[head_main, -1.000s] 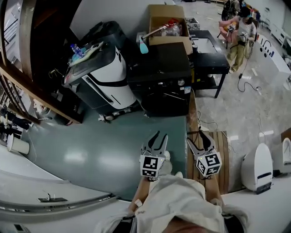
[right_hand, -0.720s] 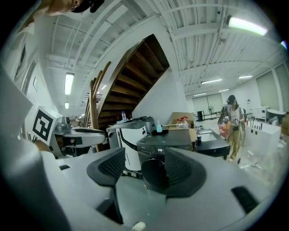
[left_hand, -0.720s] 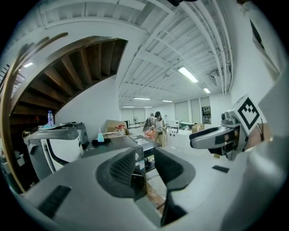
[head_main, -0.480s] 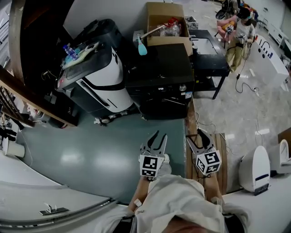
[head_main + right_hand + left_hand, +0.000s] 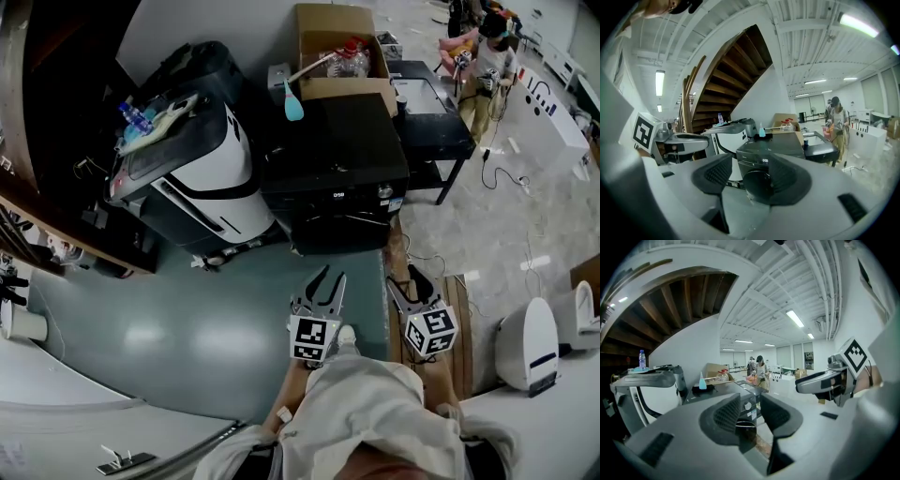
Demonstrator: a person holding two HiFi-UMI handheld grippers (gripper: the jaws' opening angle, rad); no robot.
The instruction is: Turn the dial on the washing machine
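Our right gripper (image 5: 409, 279) holds nothing: its jaws have just been closing, yet they stand a little apart. Our left gripper (image 5: 330, 279) is spread and empty too. The dial (image 5: 384, 191) lies almost straight ahead of the right gripper, well apart from it, at the right end of the black washing machine's (image 5: 333, 155) front panel and facing us, so we judge the right hand nearer. Green floor (image 5: 187, 319) lies between, and a cardboard box (image 5: 339, 56) stands beyond the machine.

No text is legible. A small white marking (image 5: 336, 194) sits on the front of the black box-shaped washing machine (image 5: 333, 141), upper centre; its characters are too small to read.
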